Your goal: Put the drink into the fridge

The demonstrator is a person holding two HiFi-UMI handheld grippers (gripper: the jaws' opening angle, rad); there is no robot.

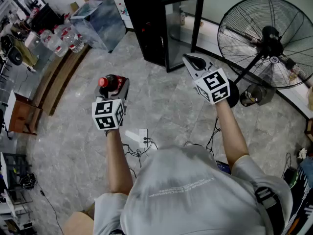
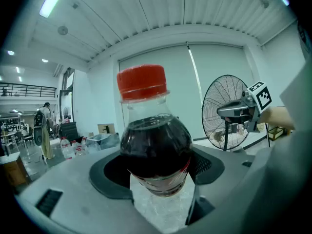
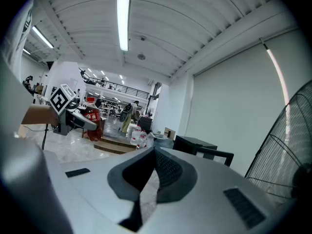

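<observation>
Holding the bottle point(image 2: 155, 150) upright by its round belly, the left hand-held gripper point(image 1: 117, 89) is well short of the fridge point(image 1: 149, 26). Full, smooth plastic: probably heavy and slippery, best gripped mid-body. The right hand-held gripper point(image 1: 191, 61) is closed, empty.

Grey marble-tile floor point(image 1: 166, 106). Black fridge point(image 1: 151, 23), door open, stands just ahead of right gripper point(image 1: 194, 62). Big pedestal fan point(image 1: 266, 43) stands off its right side. White power strip point(image 1: 142, 137) with cables lies behind left gripper point(image 1: 115, 84). Clear bin point(image 1: 98, 21) ahead-left of it, low wooden platform point(image 1: 58, 80) to its left.
</observation>
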